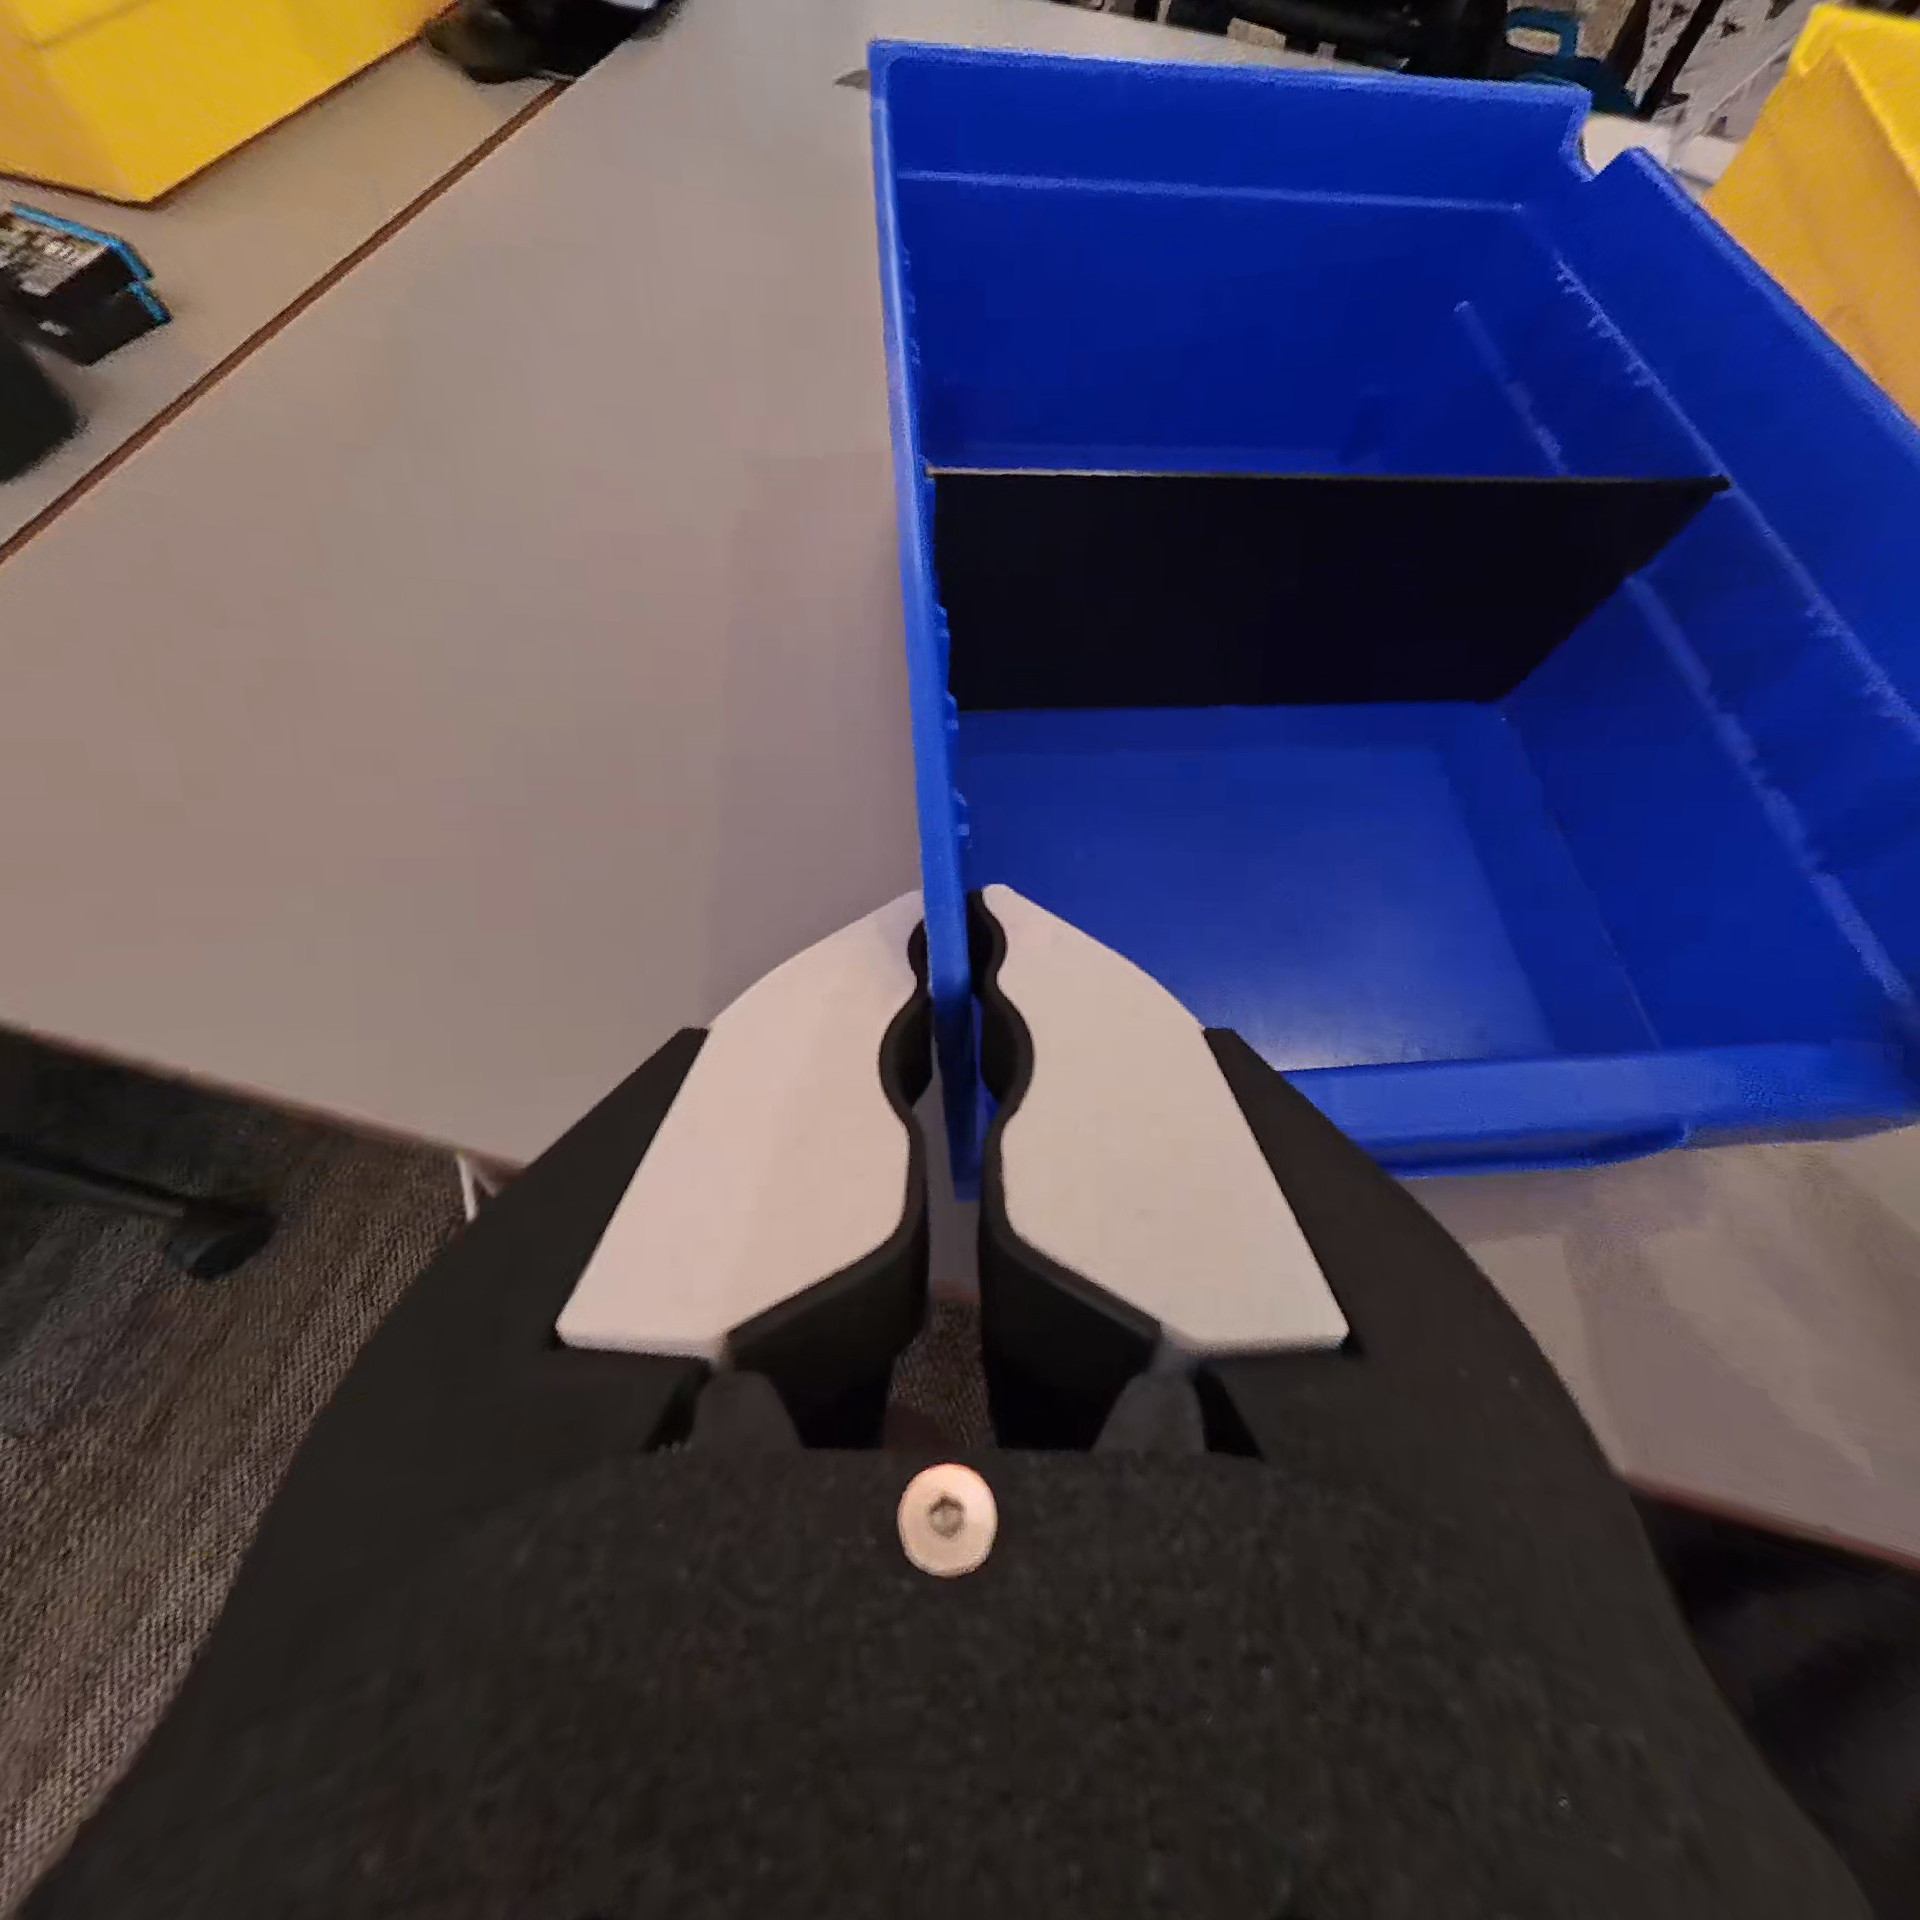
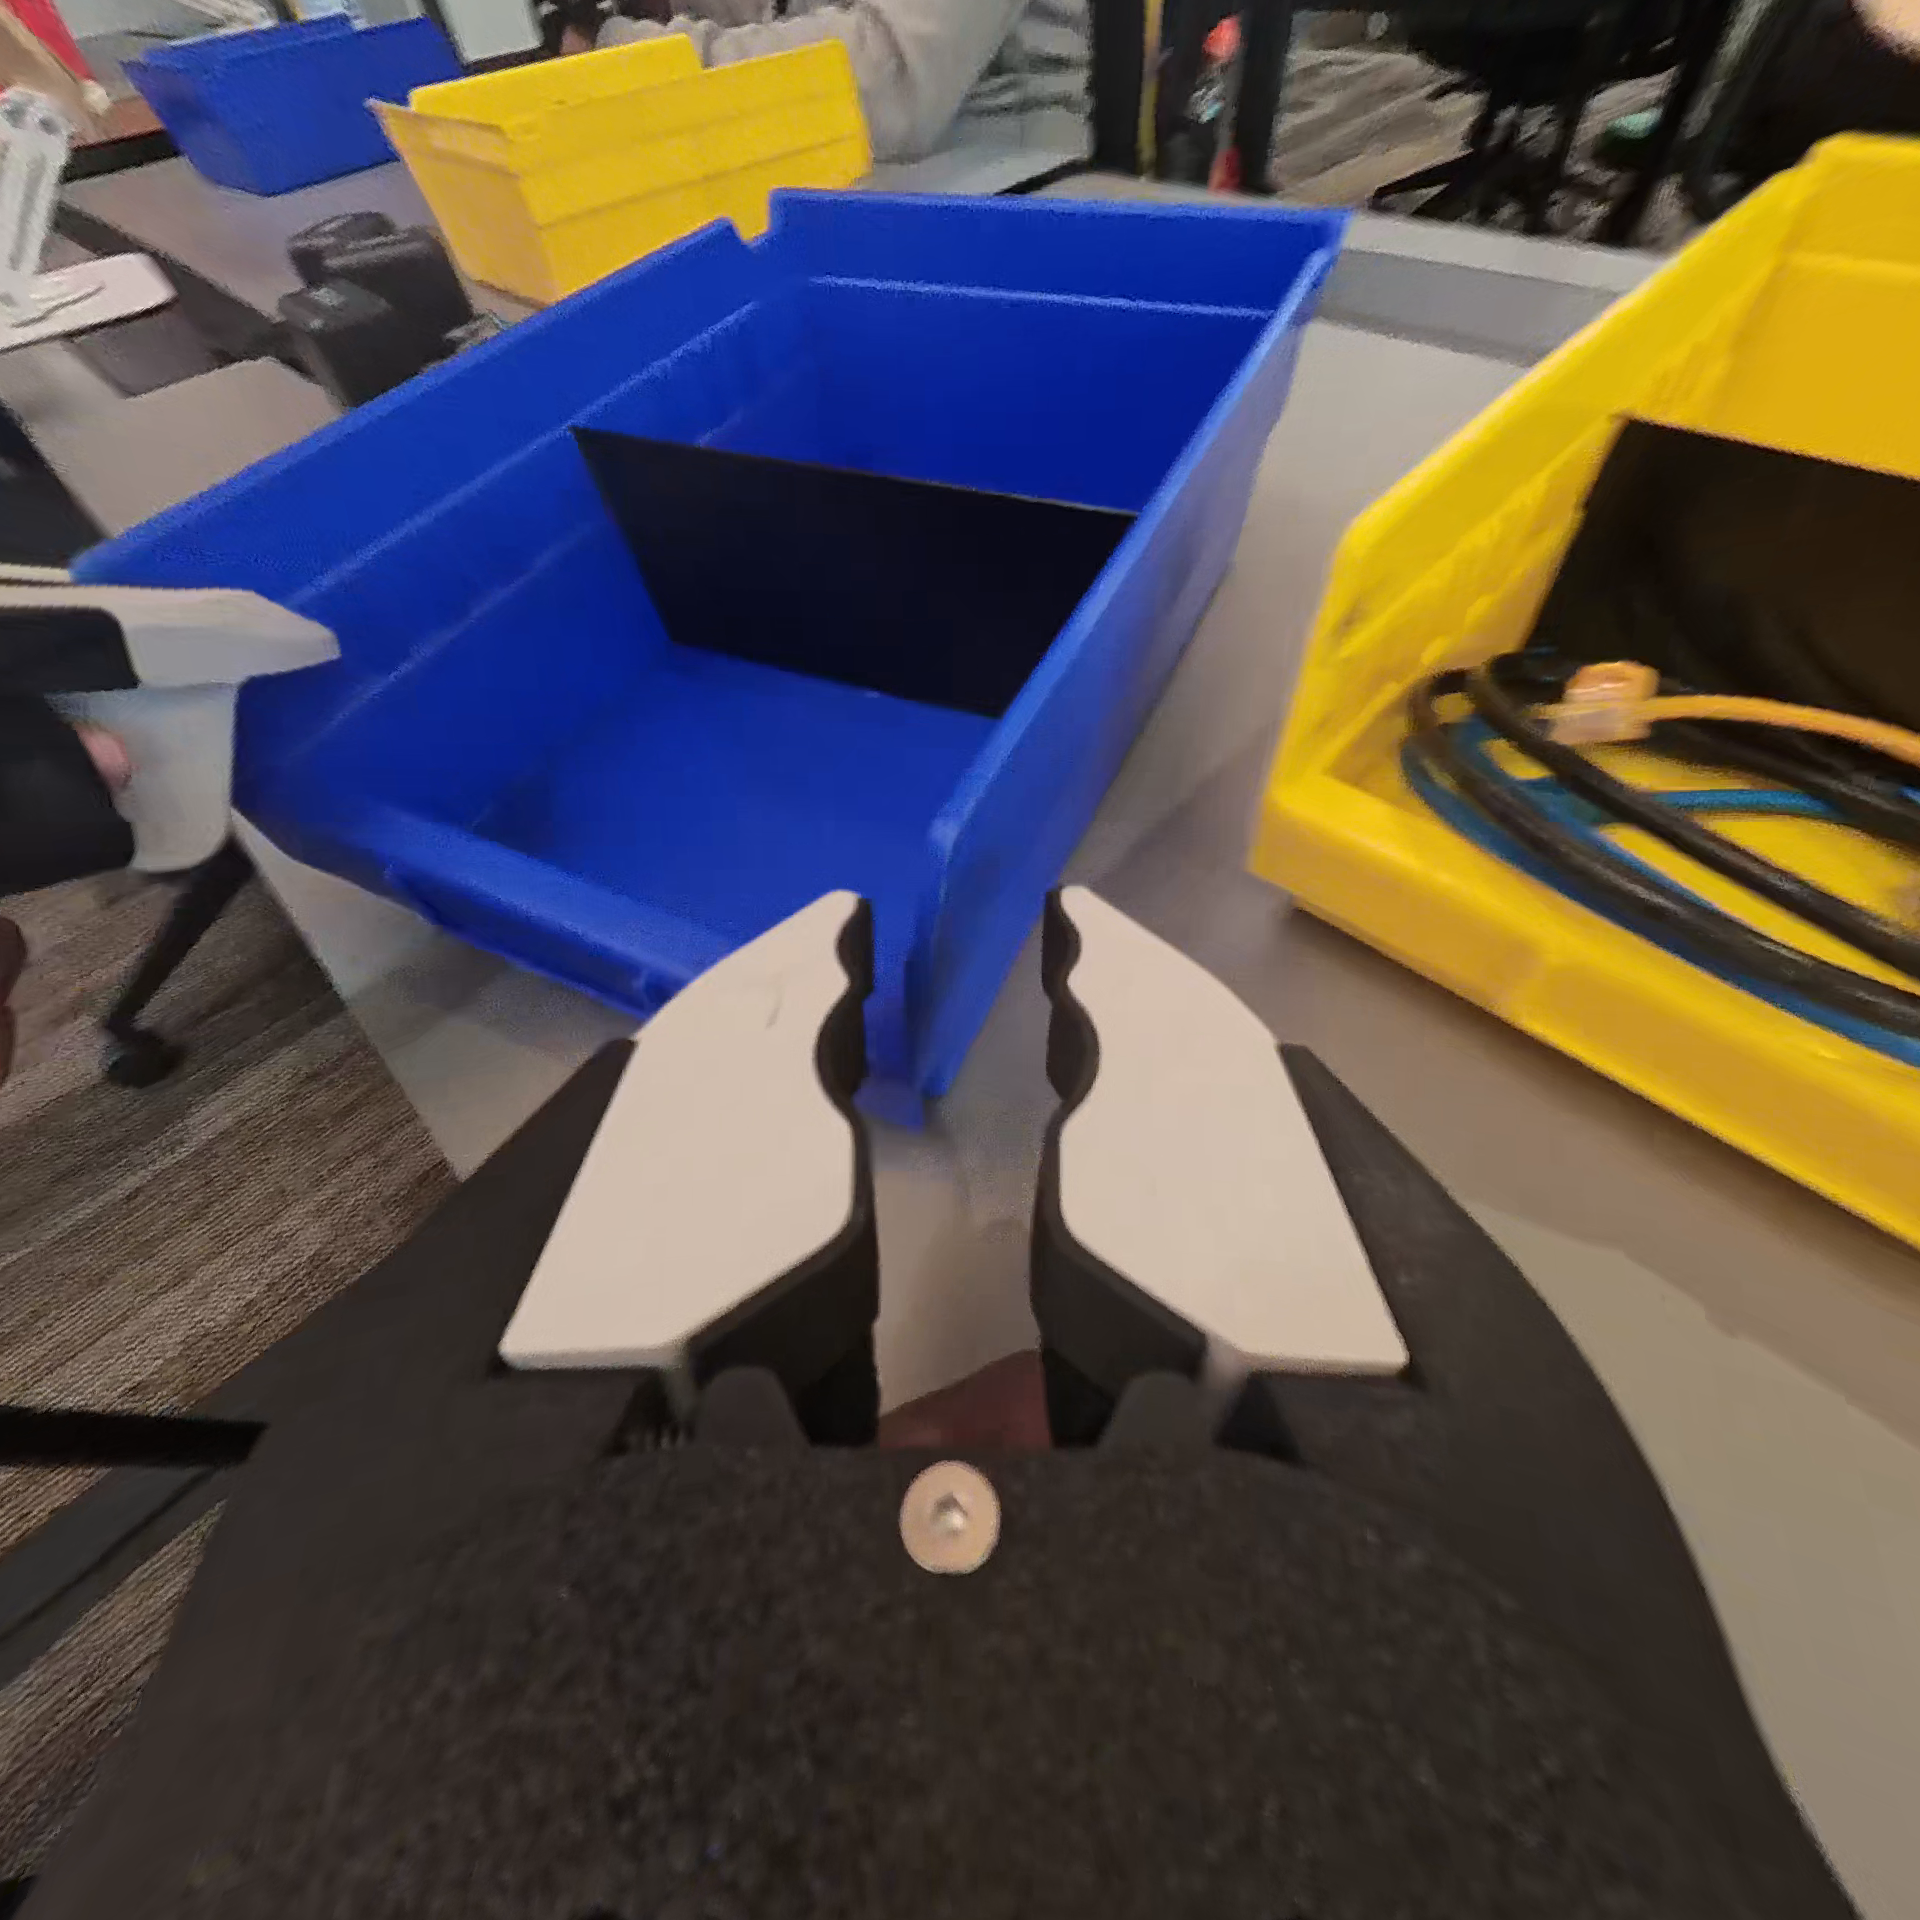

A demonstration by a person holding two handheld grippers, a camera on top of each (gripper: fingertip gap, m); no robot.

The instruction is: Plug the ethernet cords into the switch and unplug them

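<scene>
An empty blue bin (image 1: 1299, 862) with a black divider (image 1: 1247, 592) stands on the grey table. My left gripper (image 1: 951, 920) is shut on the bin's left wall near its front corner. It also shows at the left edge of the right wrist view (image 2: 223, 634). My right gripper (image 2: 956, 920) is open, and its fingers straddle the front end of the blue bin's (image 2: 644, 810) right wall without touching it. Coiled black, blue and orange ethernet cords (image 2: 1662, 831) lie in a yellow bin (image 2: 1455, 582) to the right, with an orange plug (image 2: 1605, 701) on top. No switch is in view.
Another yellow bin (image 2: 623, 156) and another blue bin (image 2: 281, 104) stand at the far side, with black objects (image 2: 374, 291) nearby. A yellow box (image 1: 156, 94) and a black device (image 1: 73, 281) sit far left. The table's front edge (image 1: 488, 1158) drops to carpet (image 1: 156, 1455). The left gripper's tips are roughly 20 centimetres from the right gripper's. My right gripper is the nearer one to the orange plug (image 2: 1605, 701): about 11 centimetres, against 30 centimetres.
</scene>
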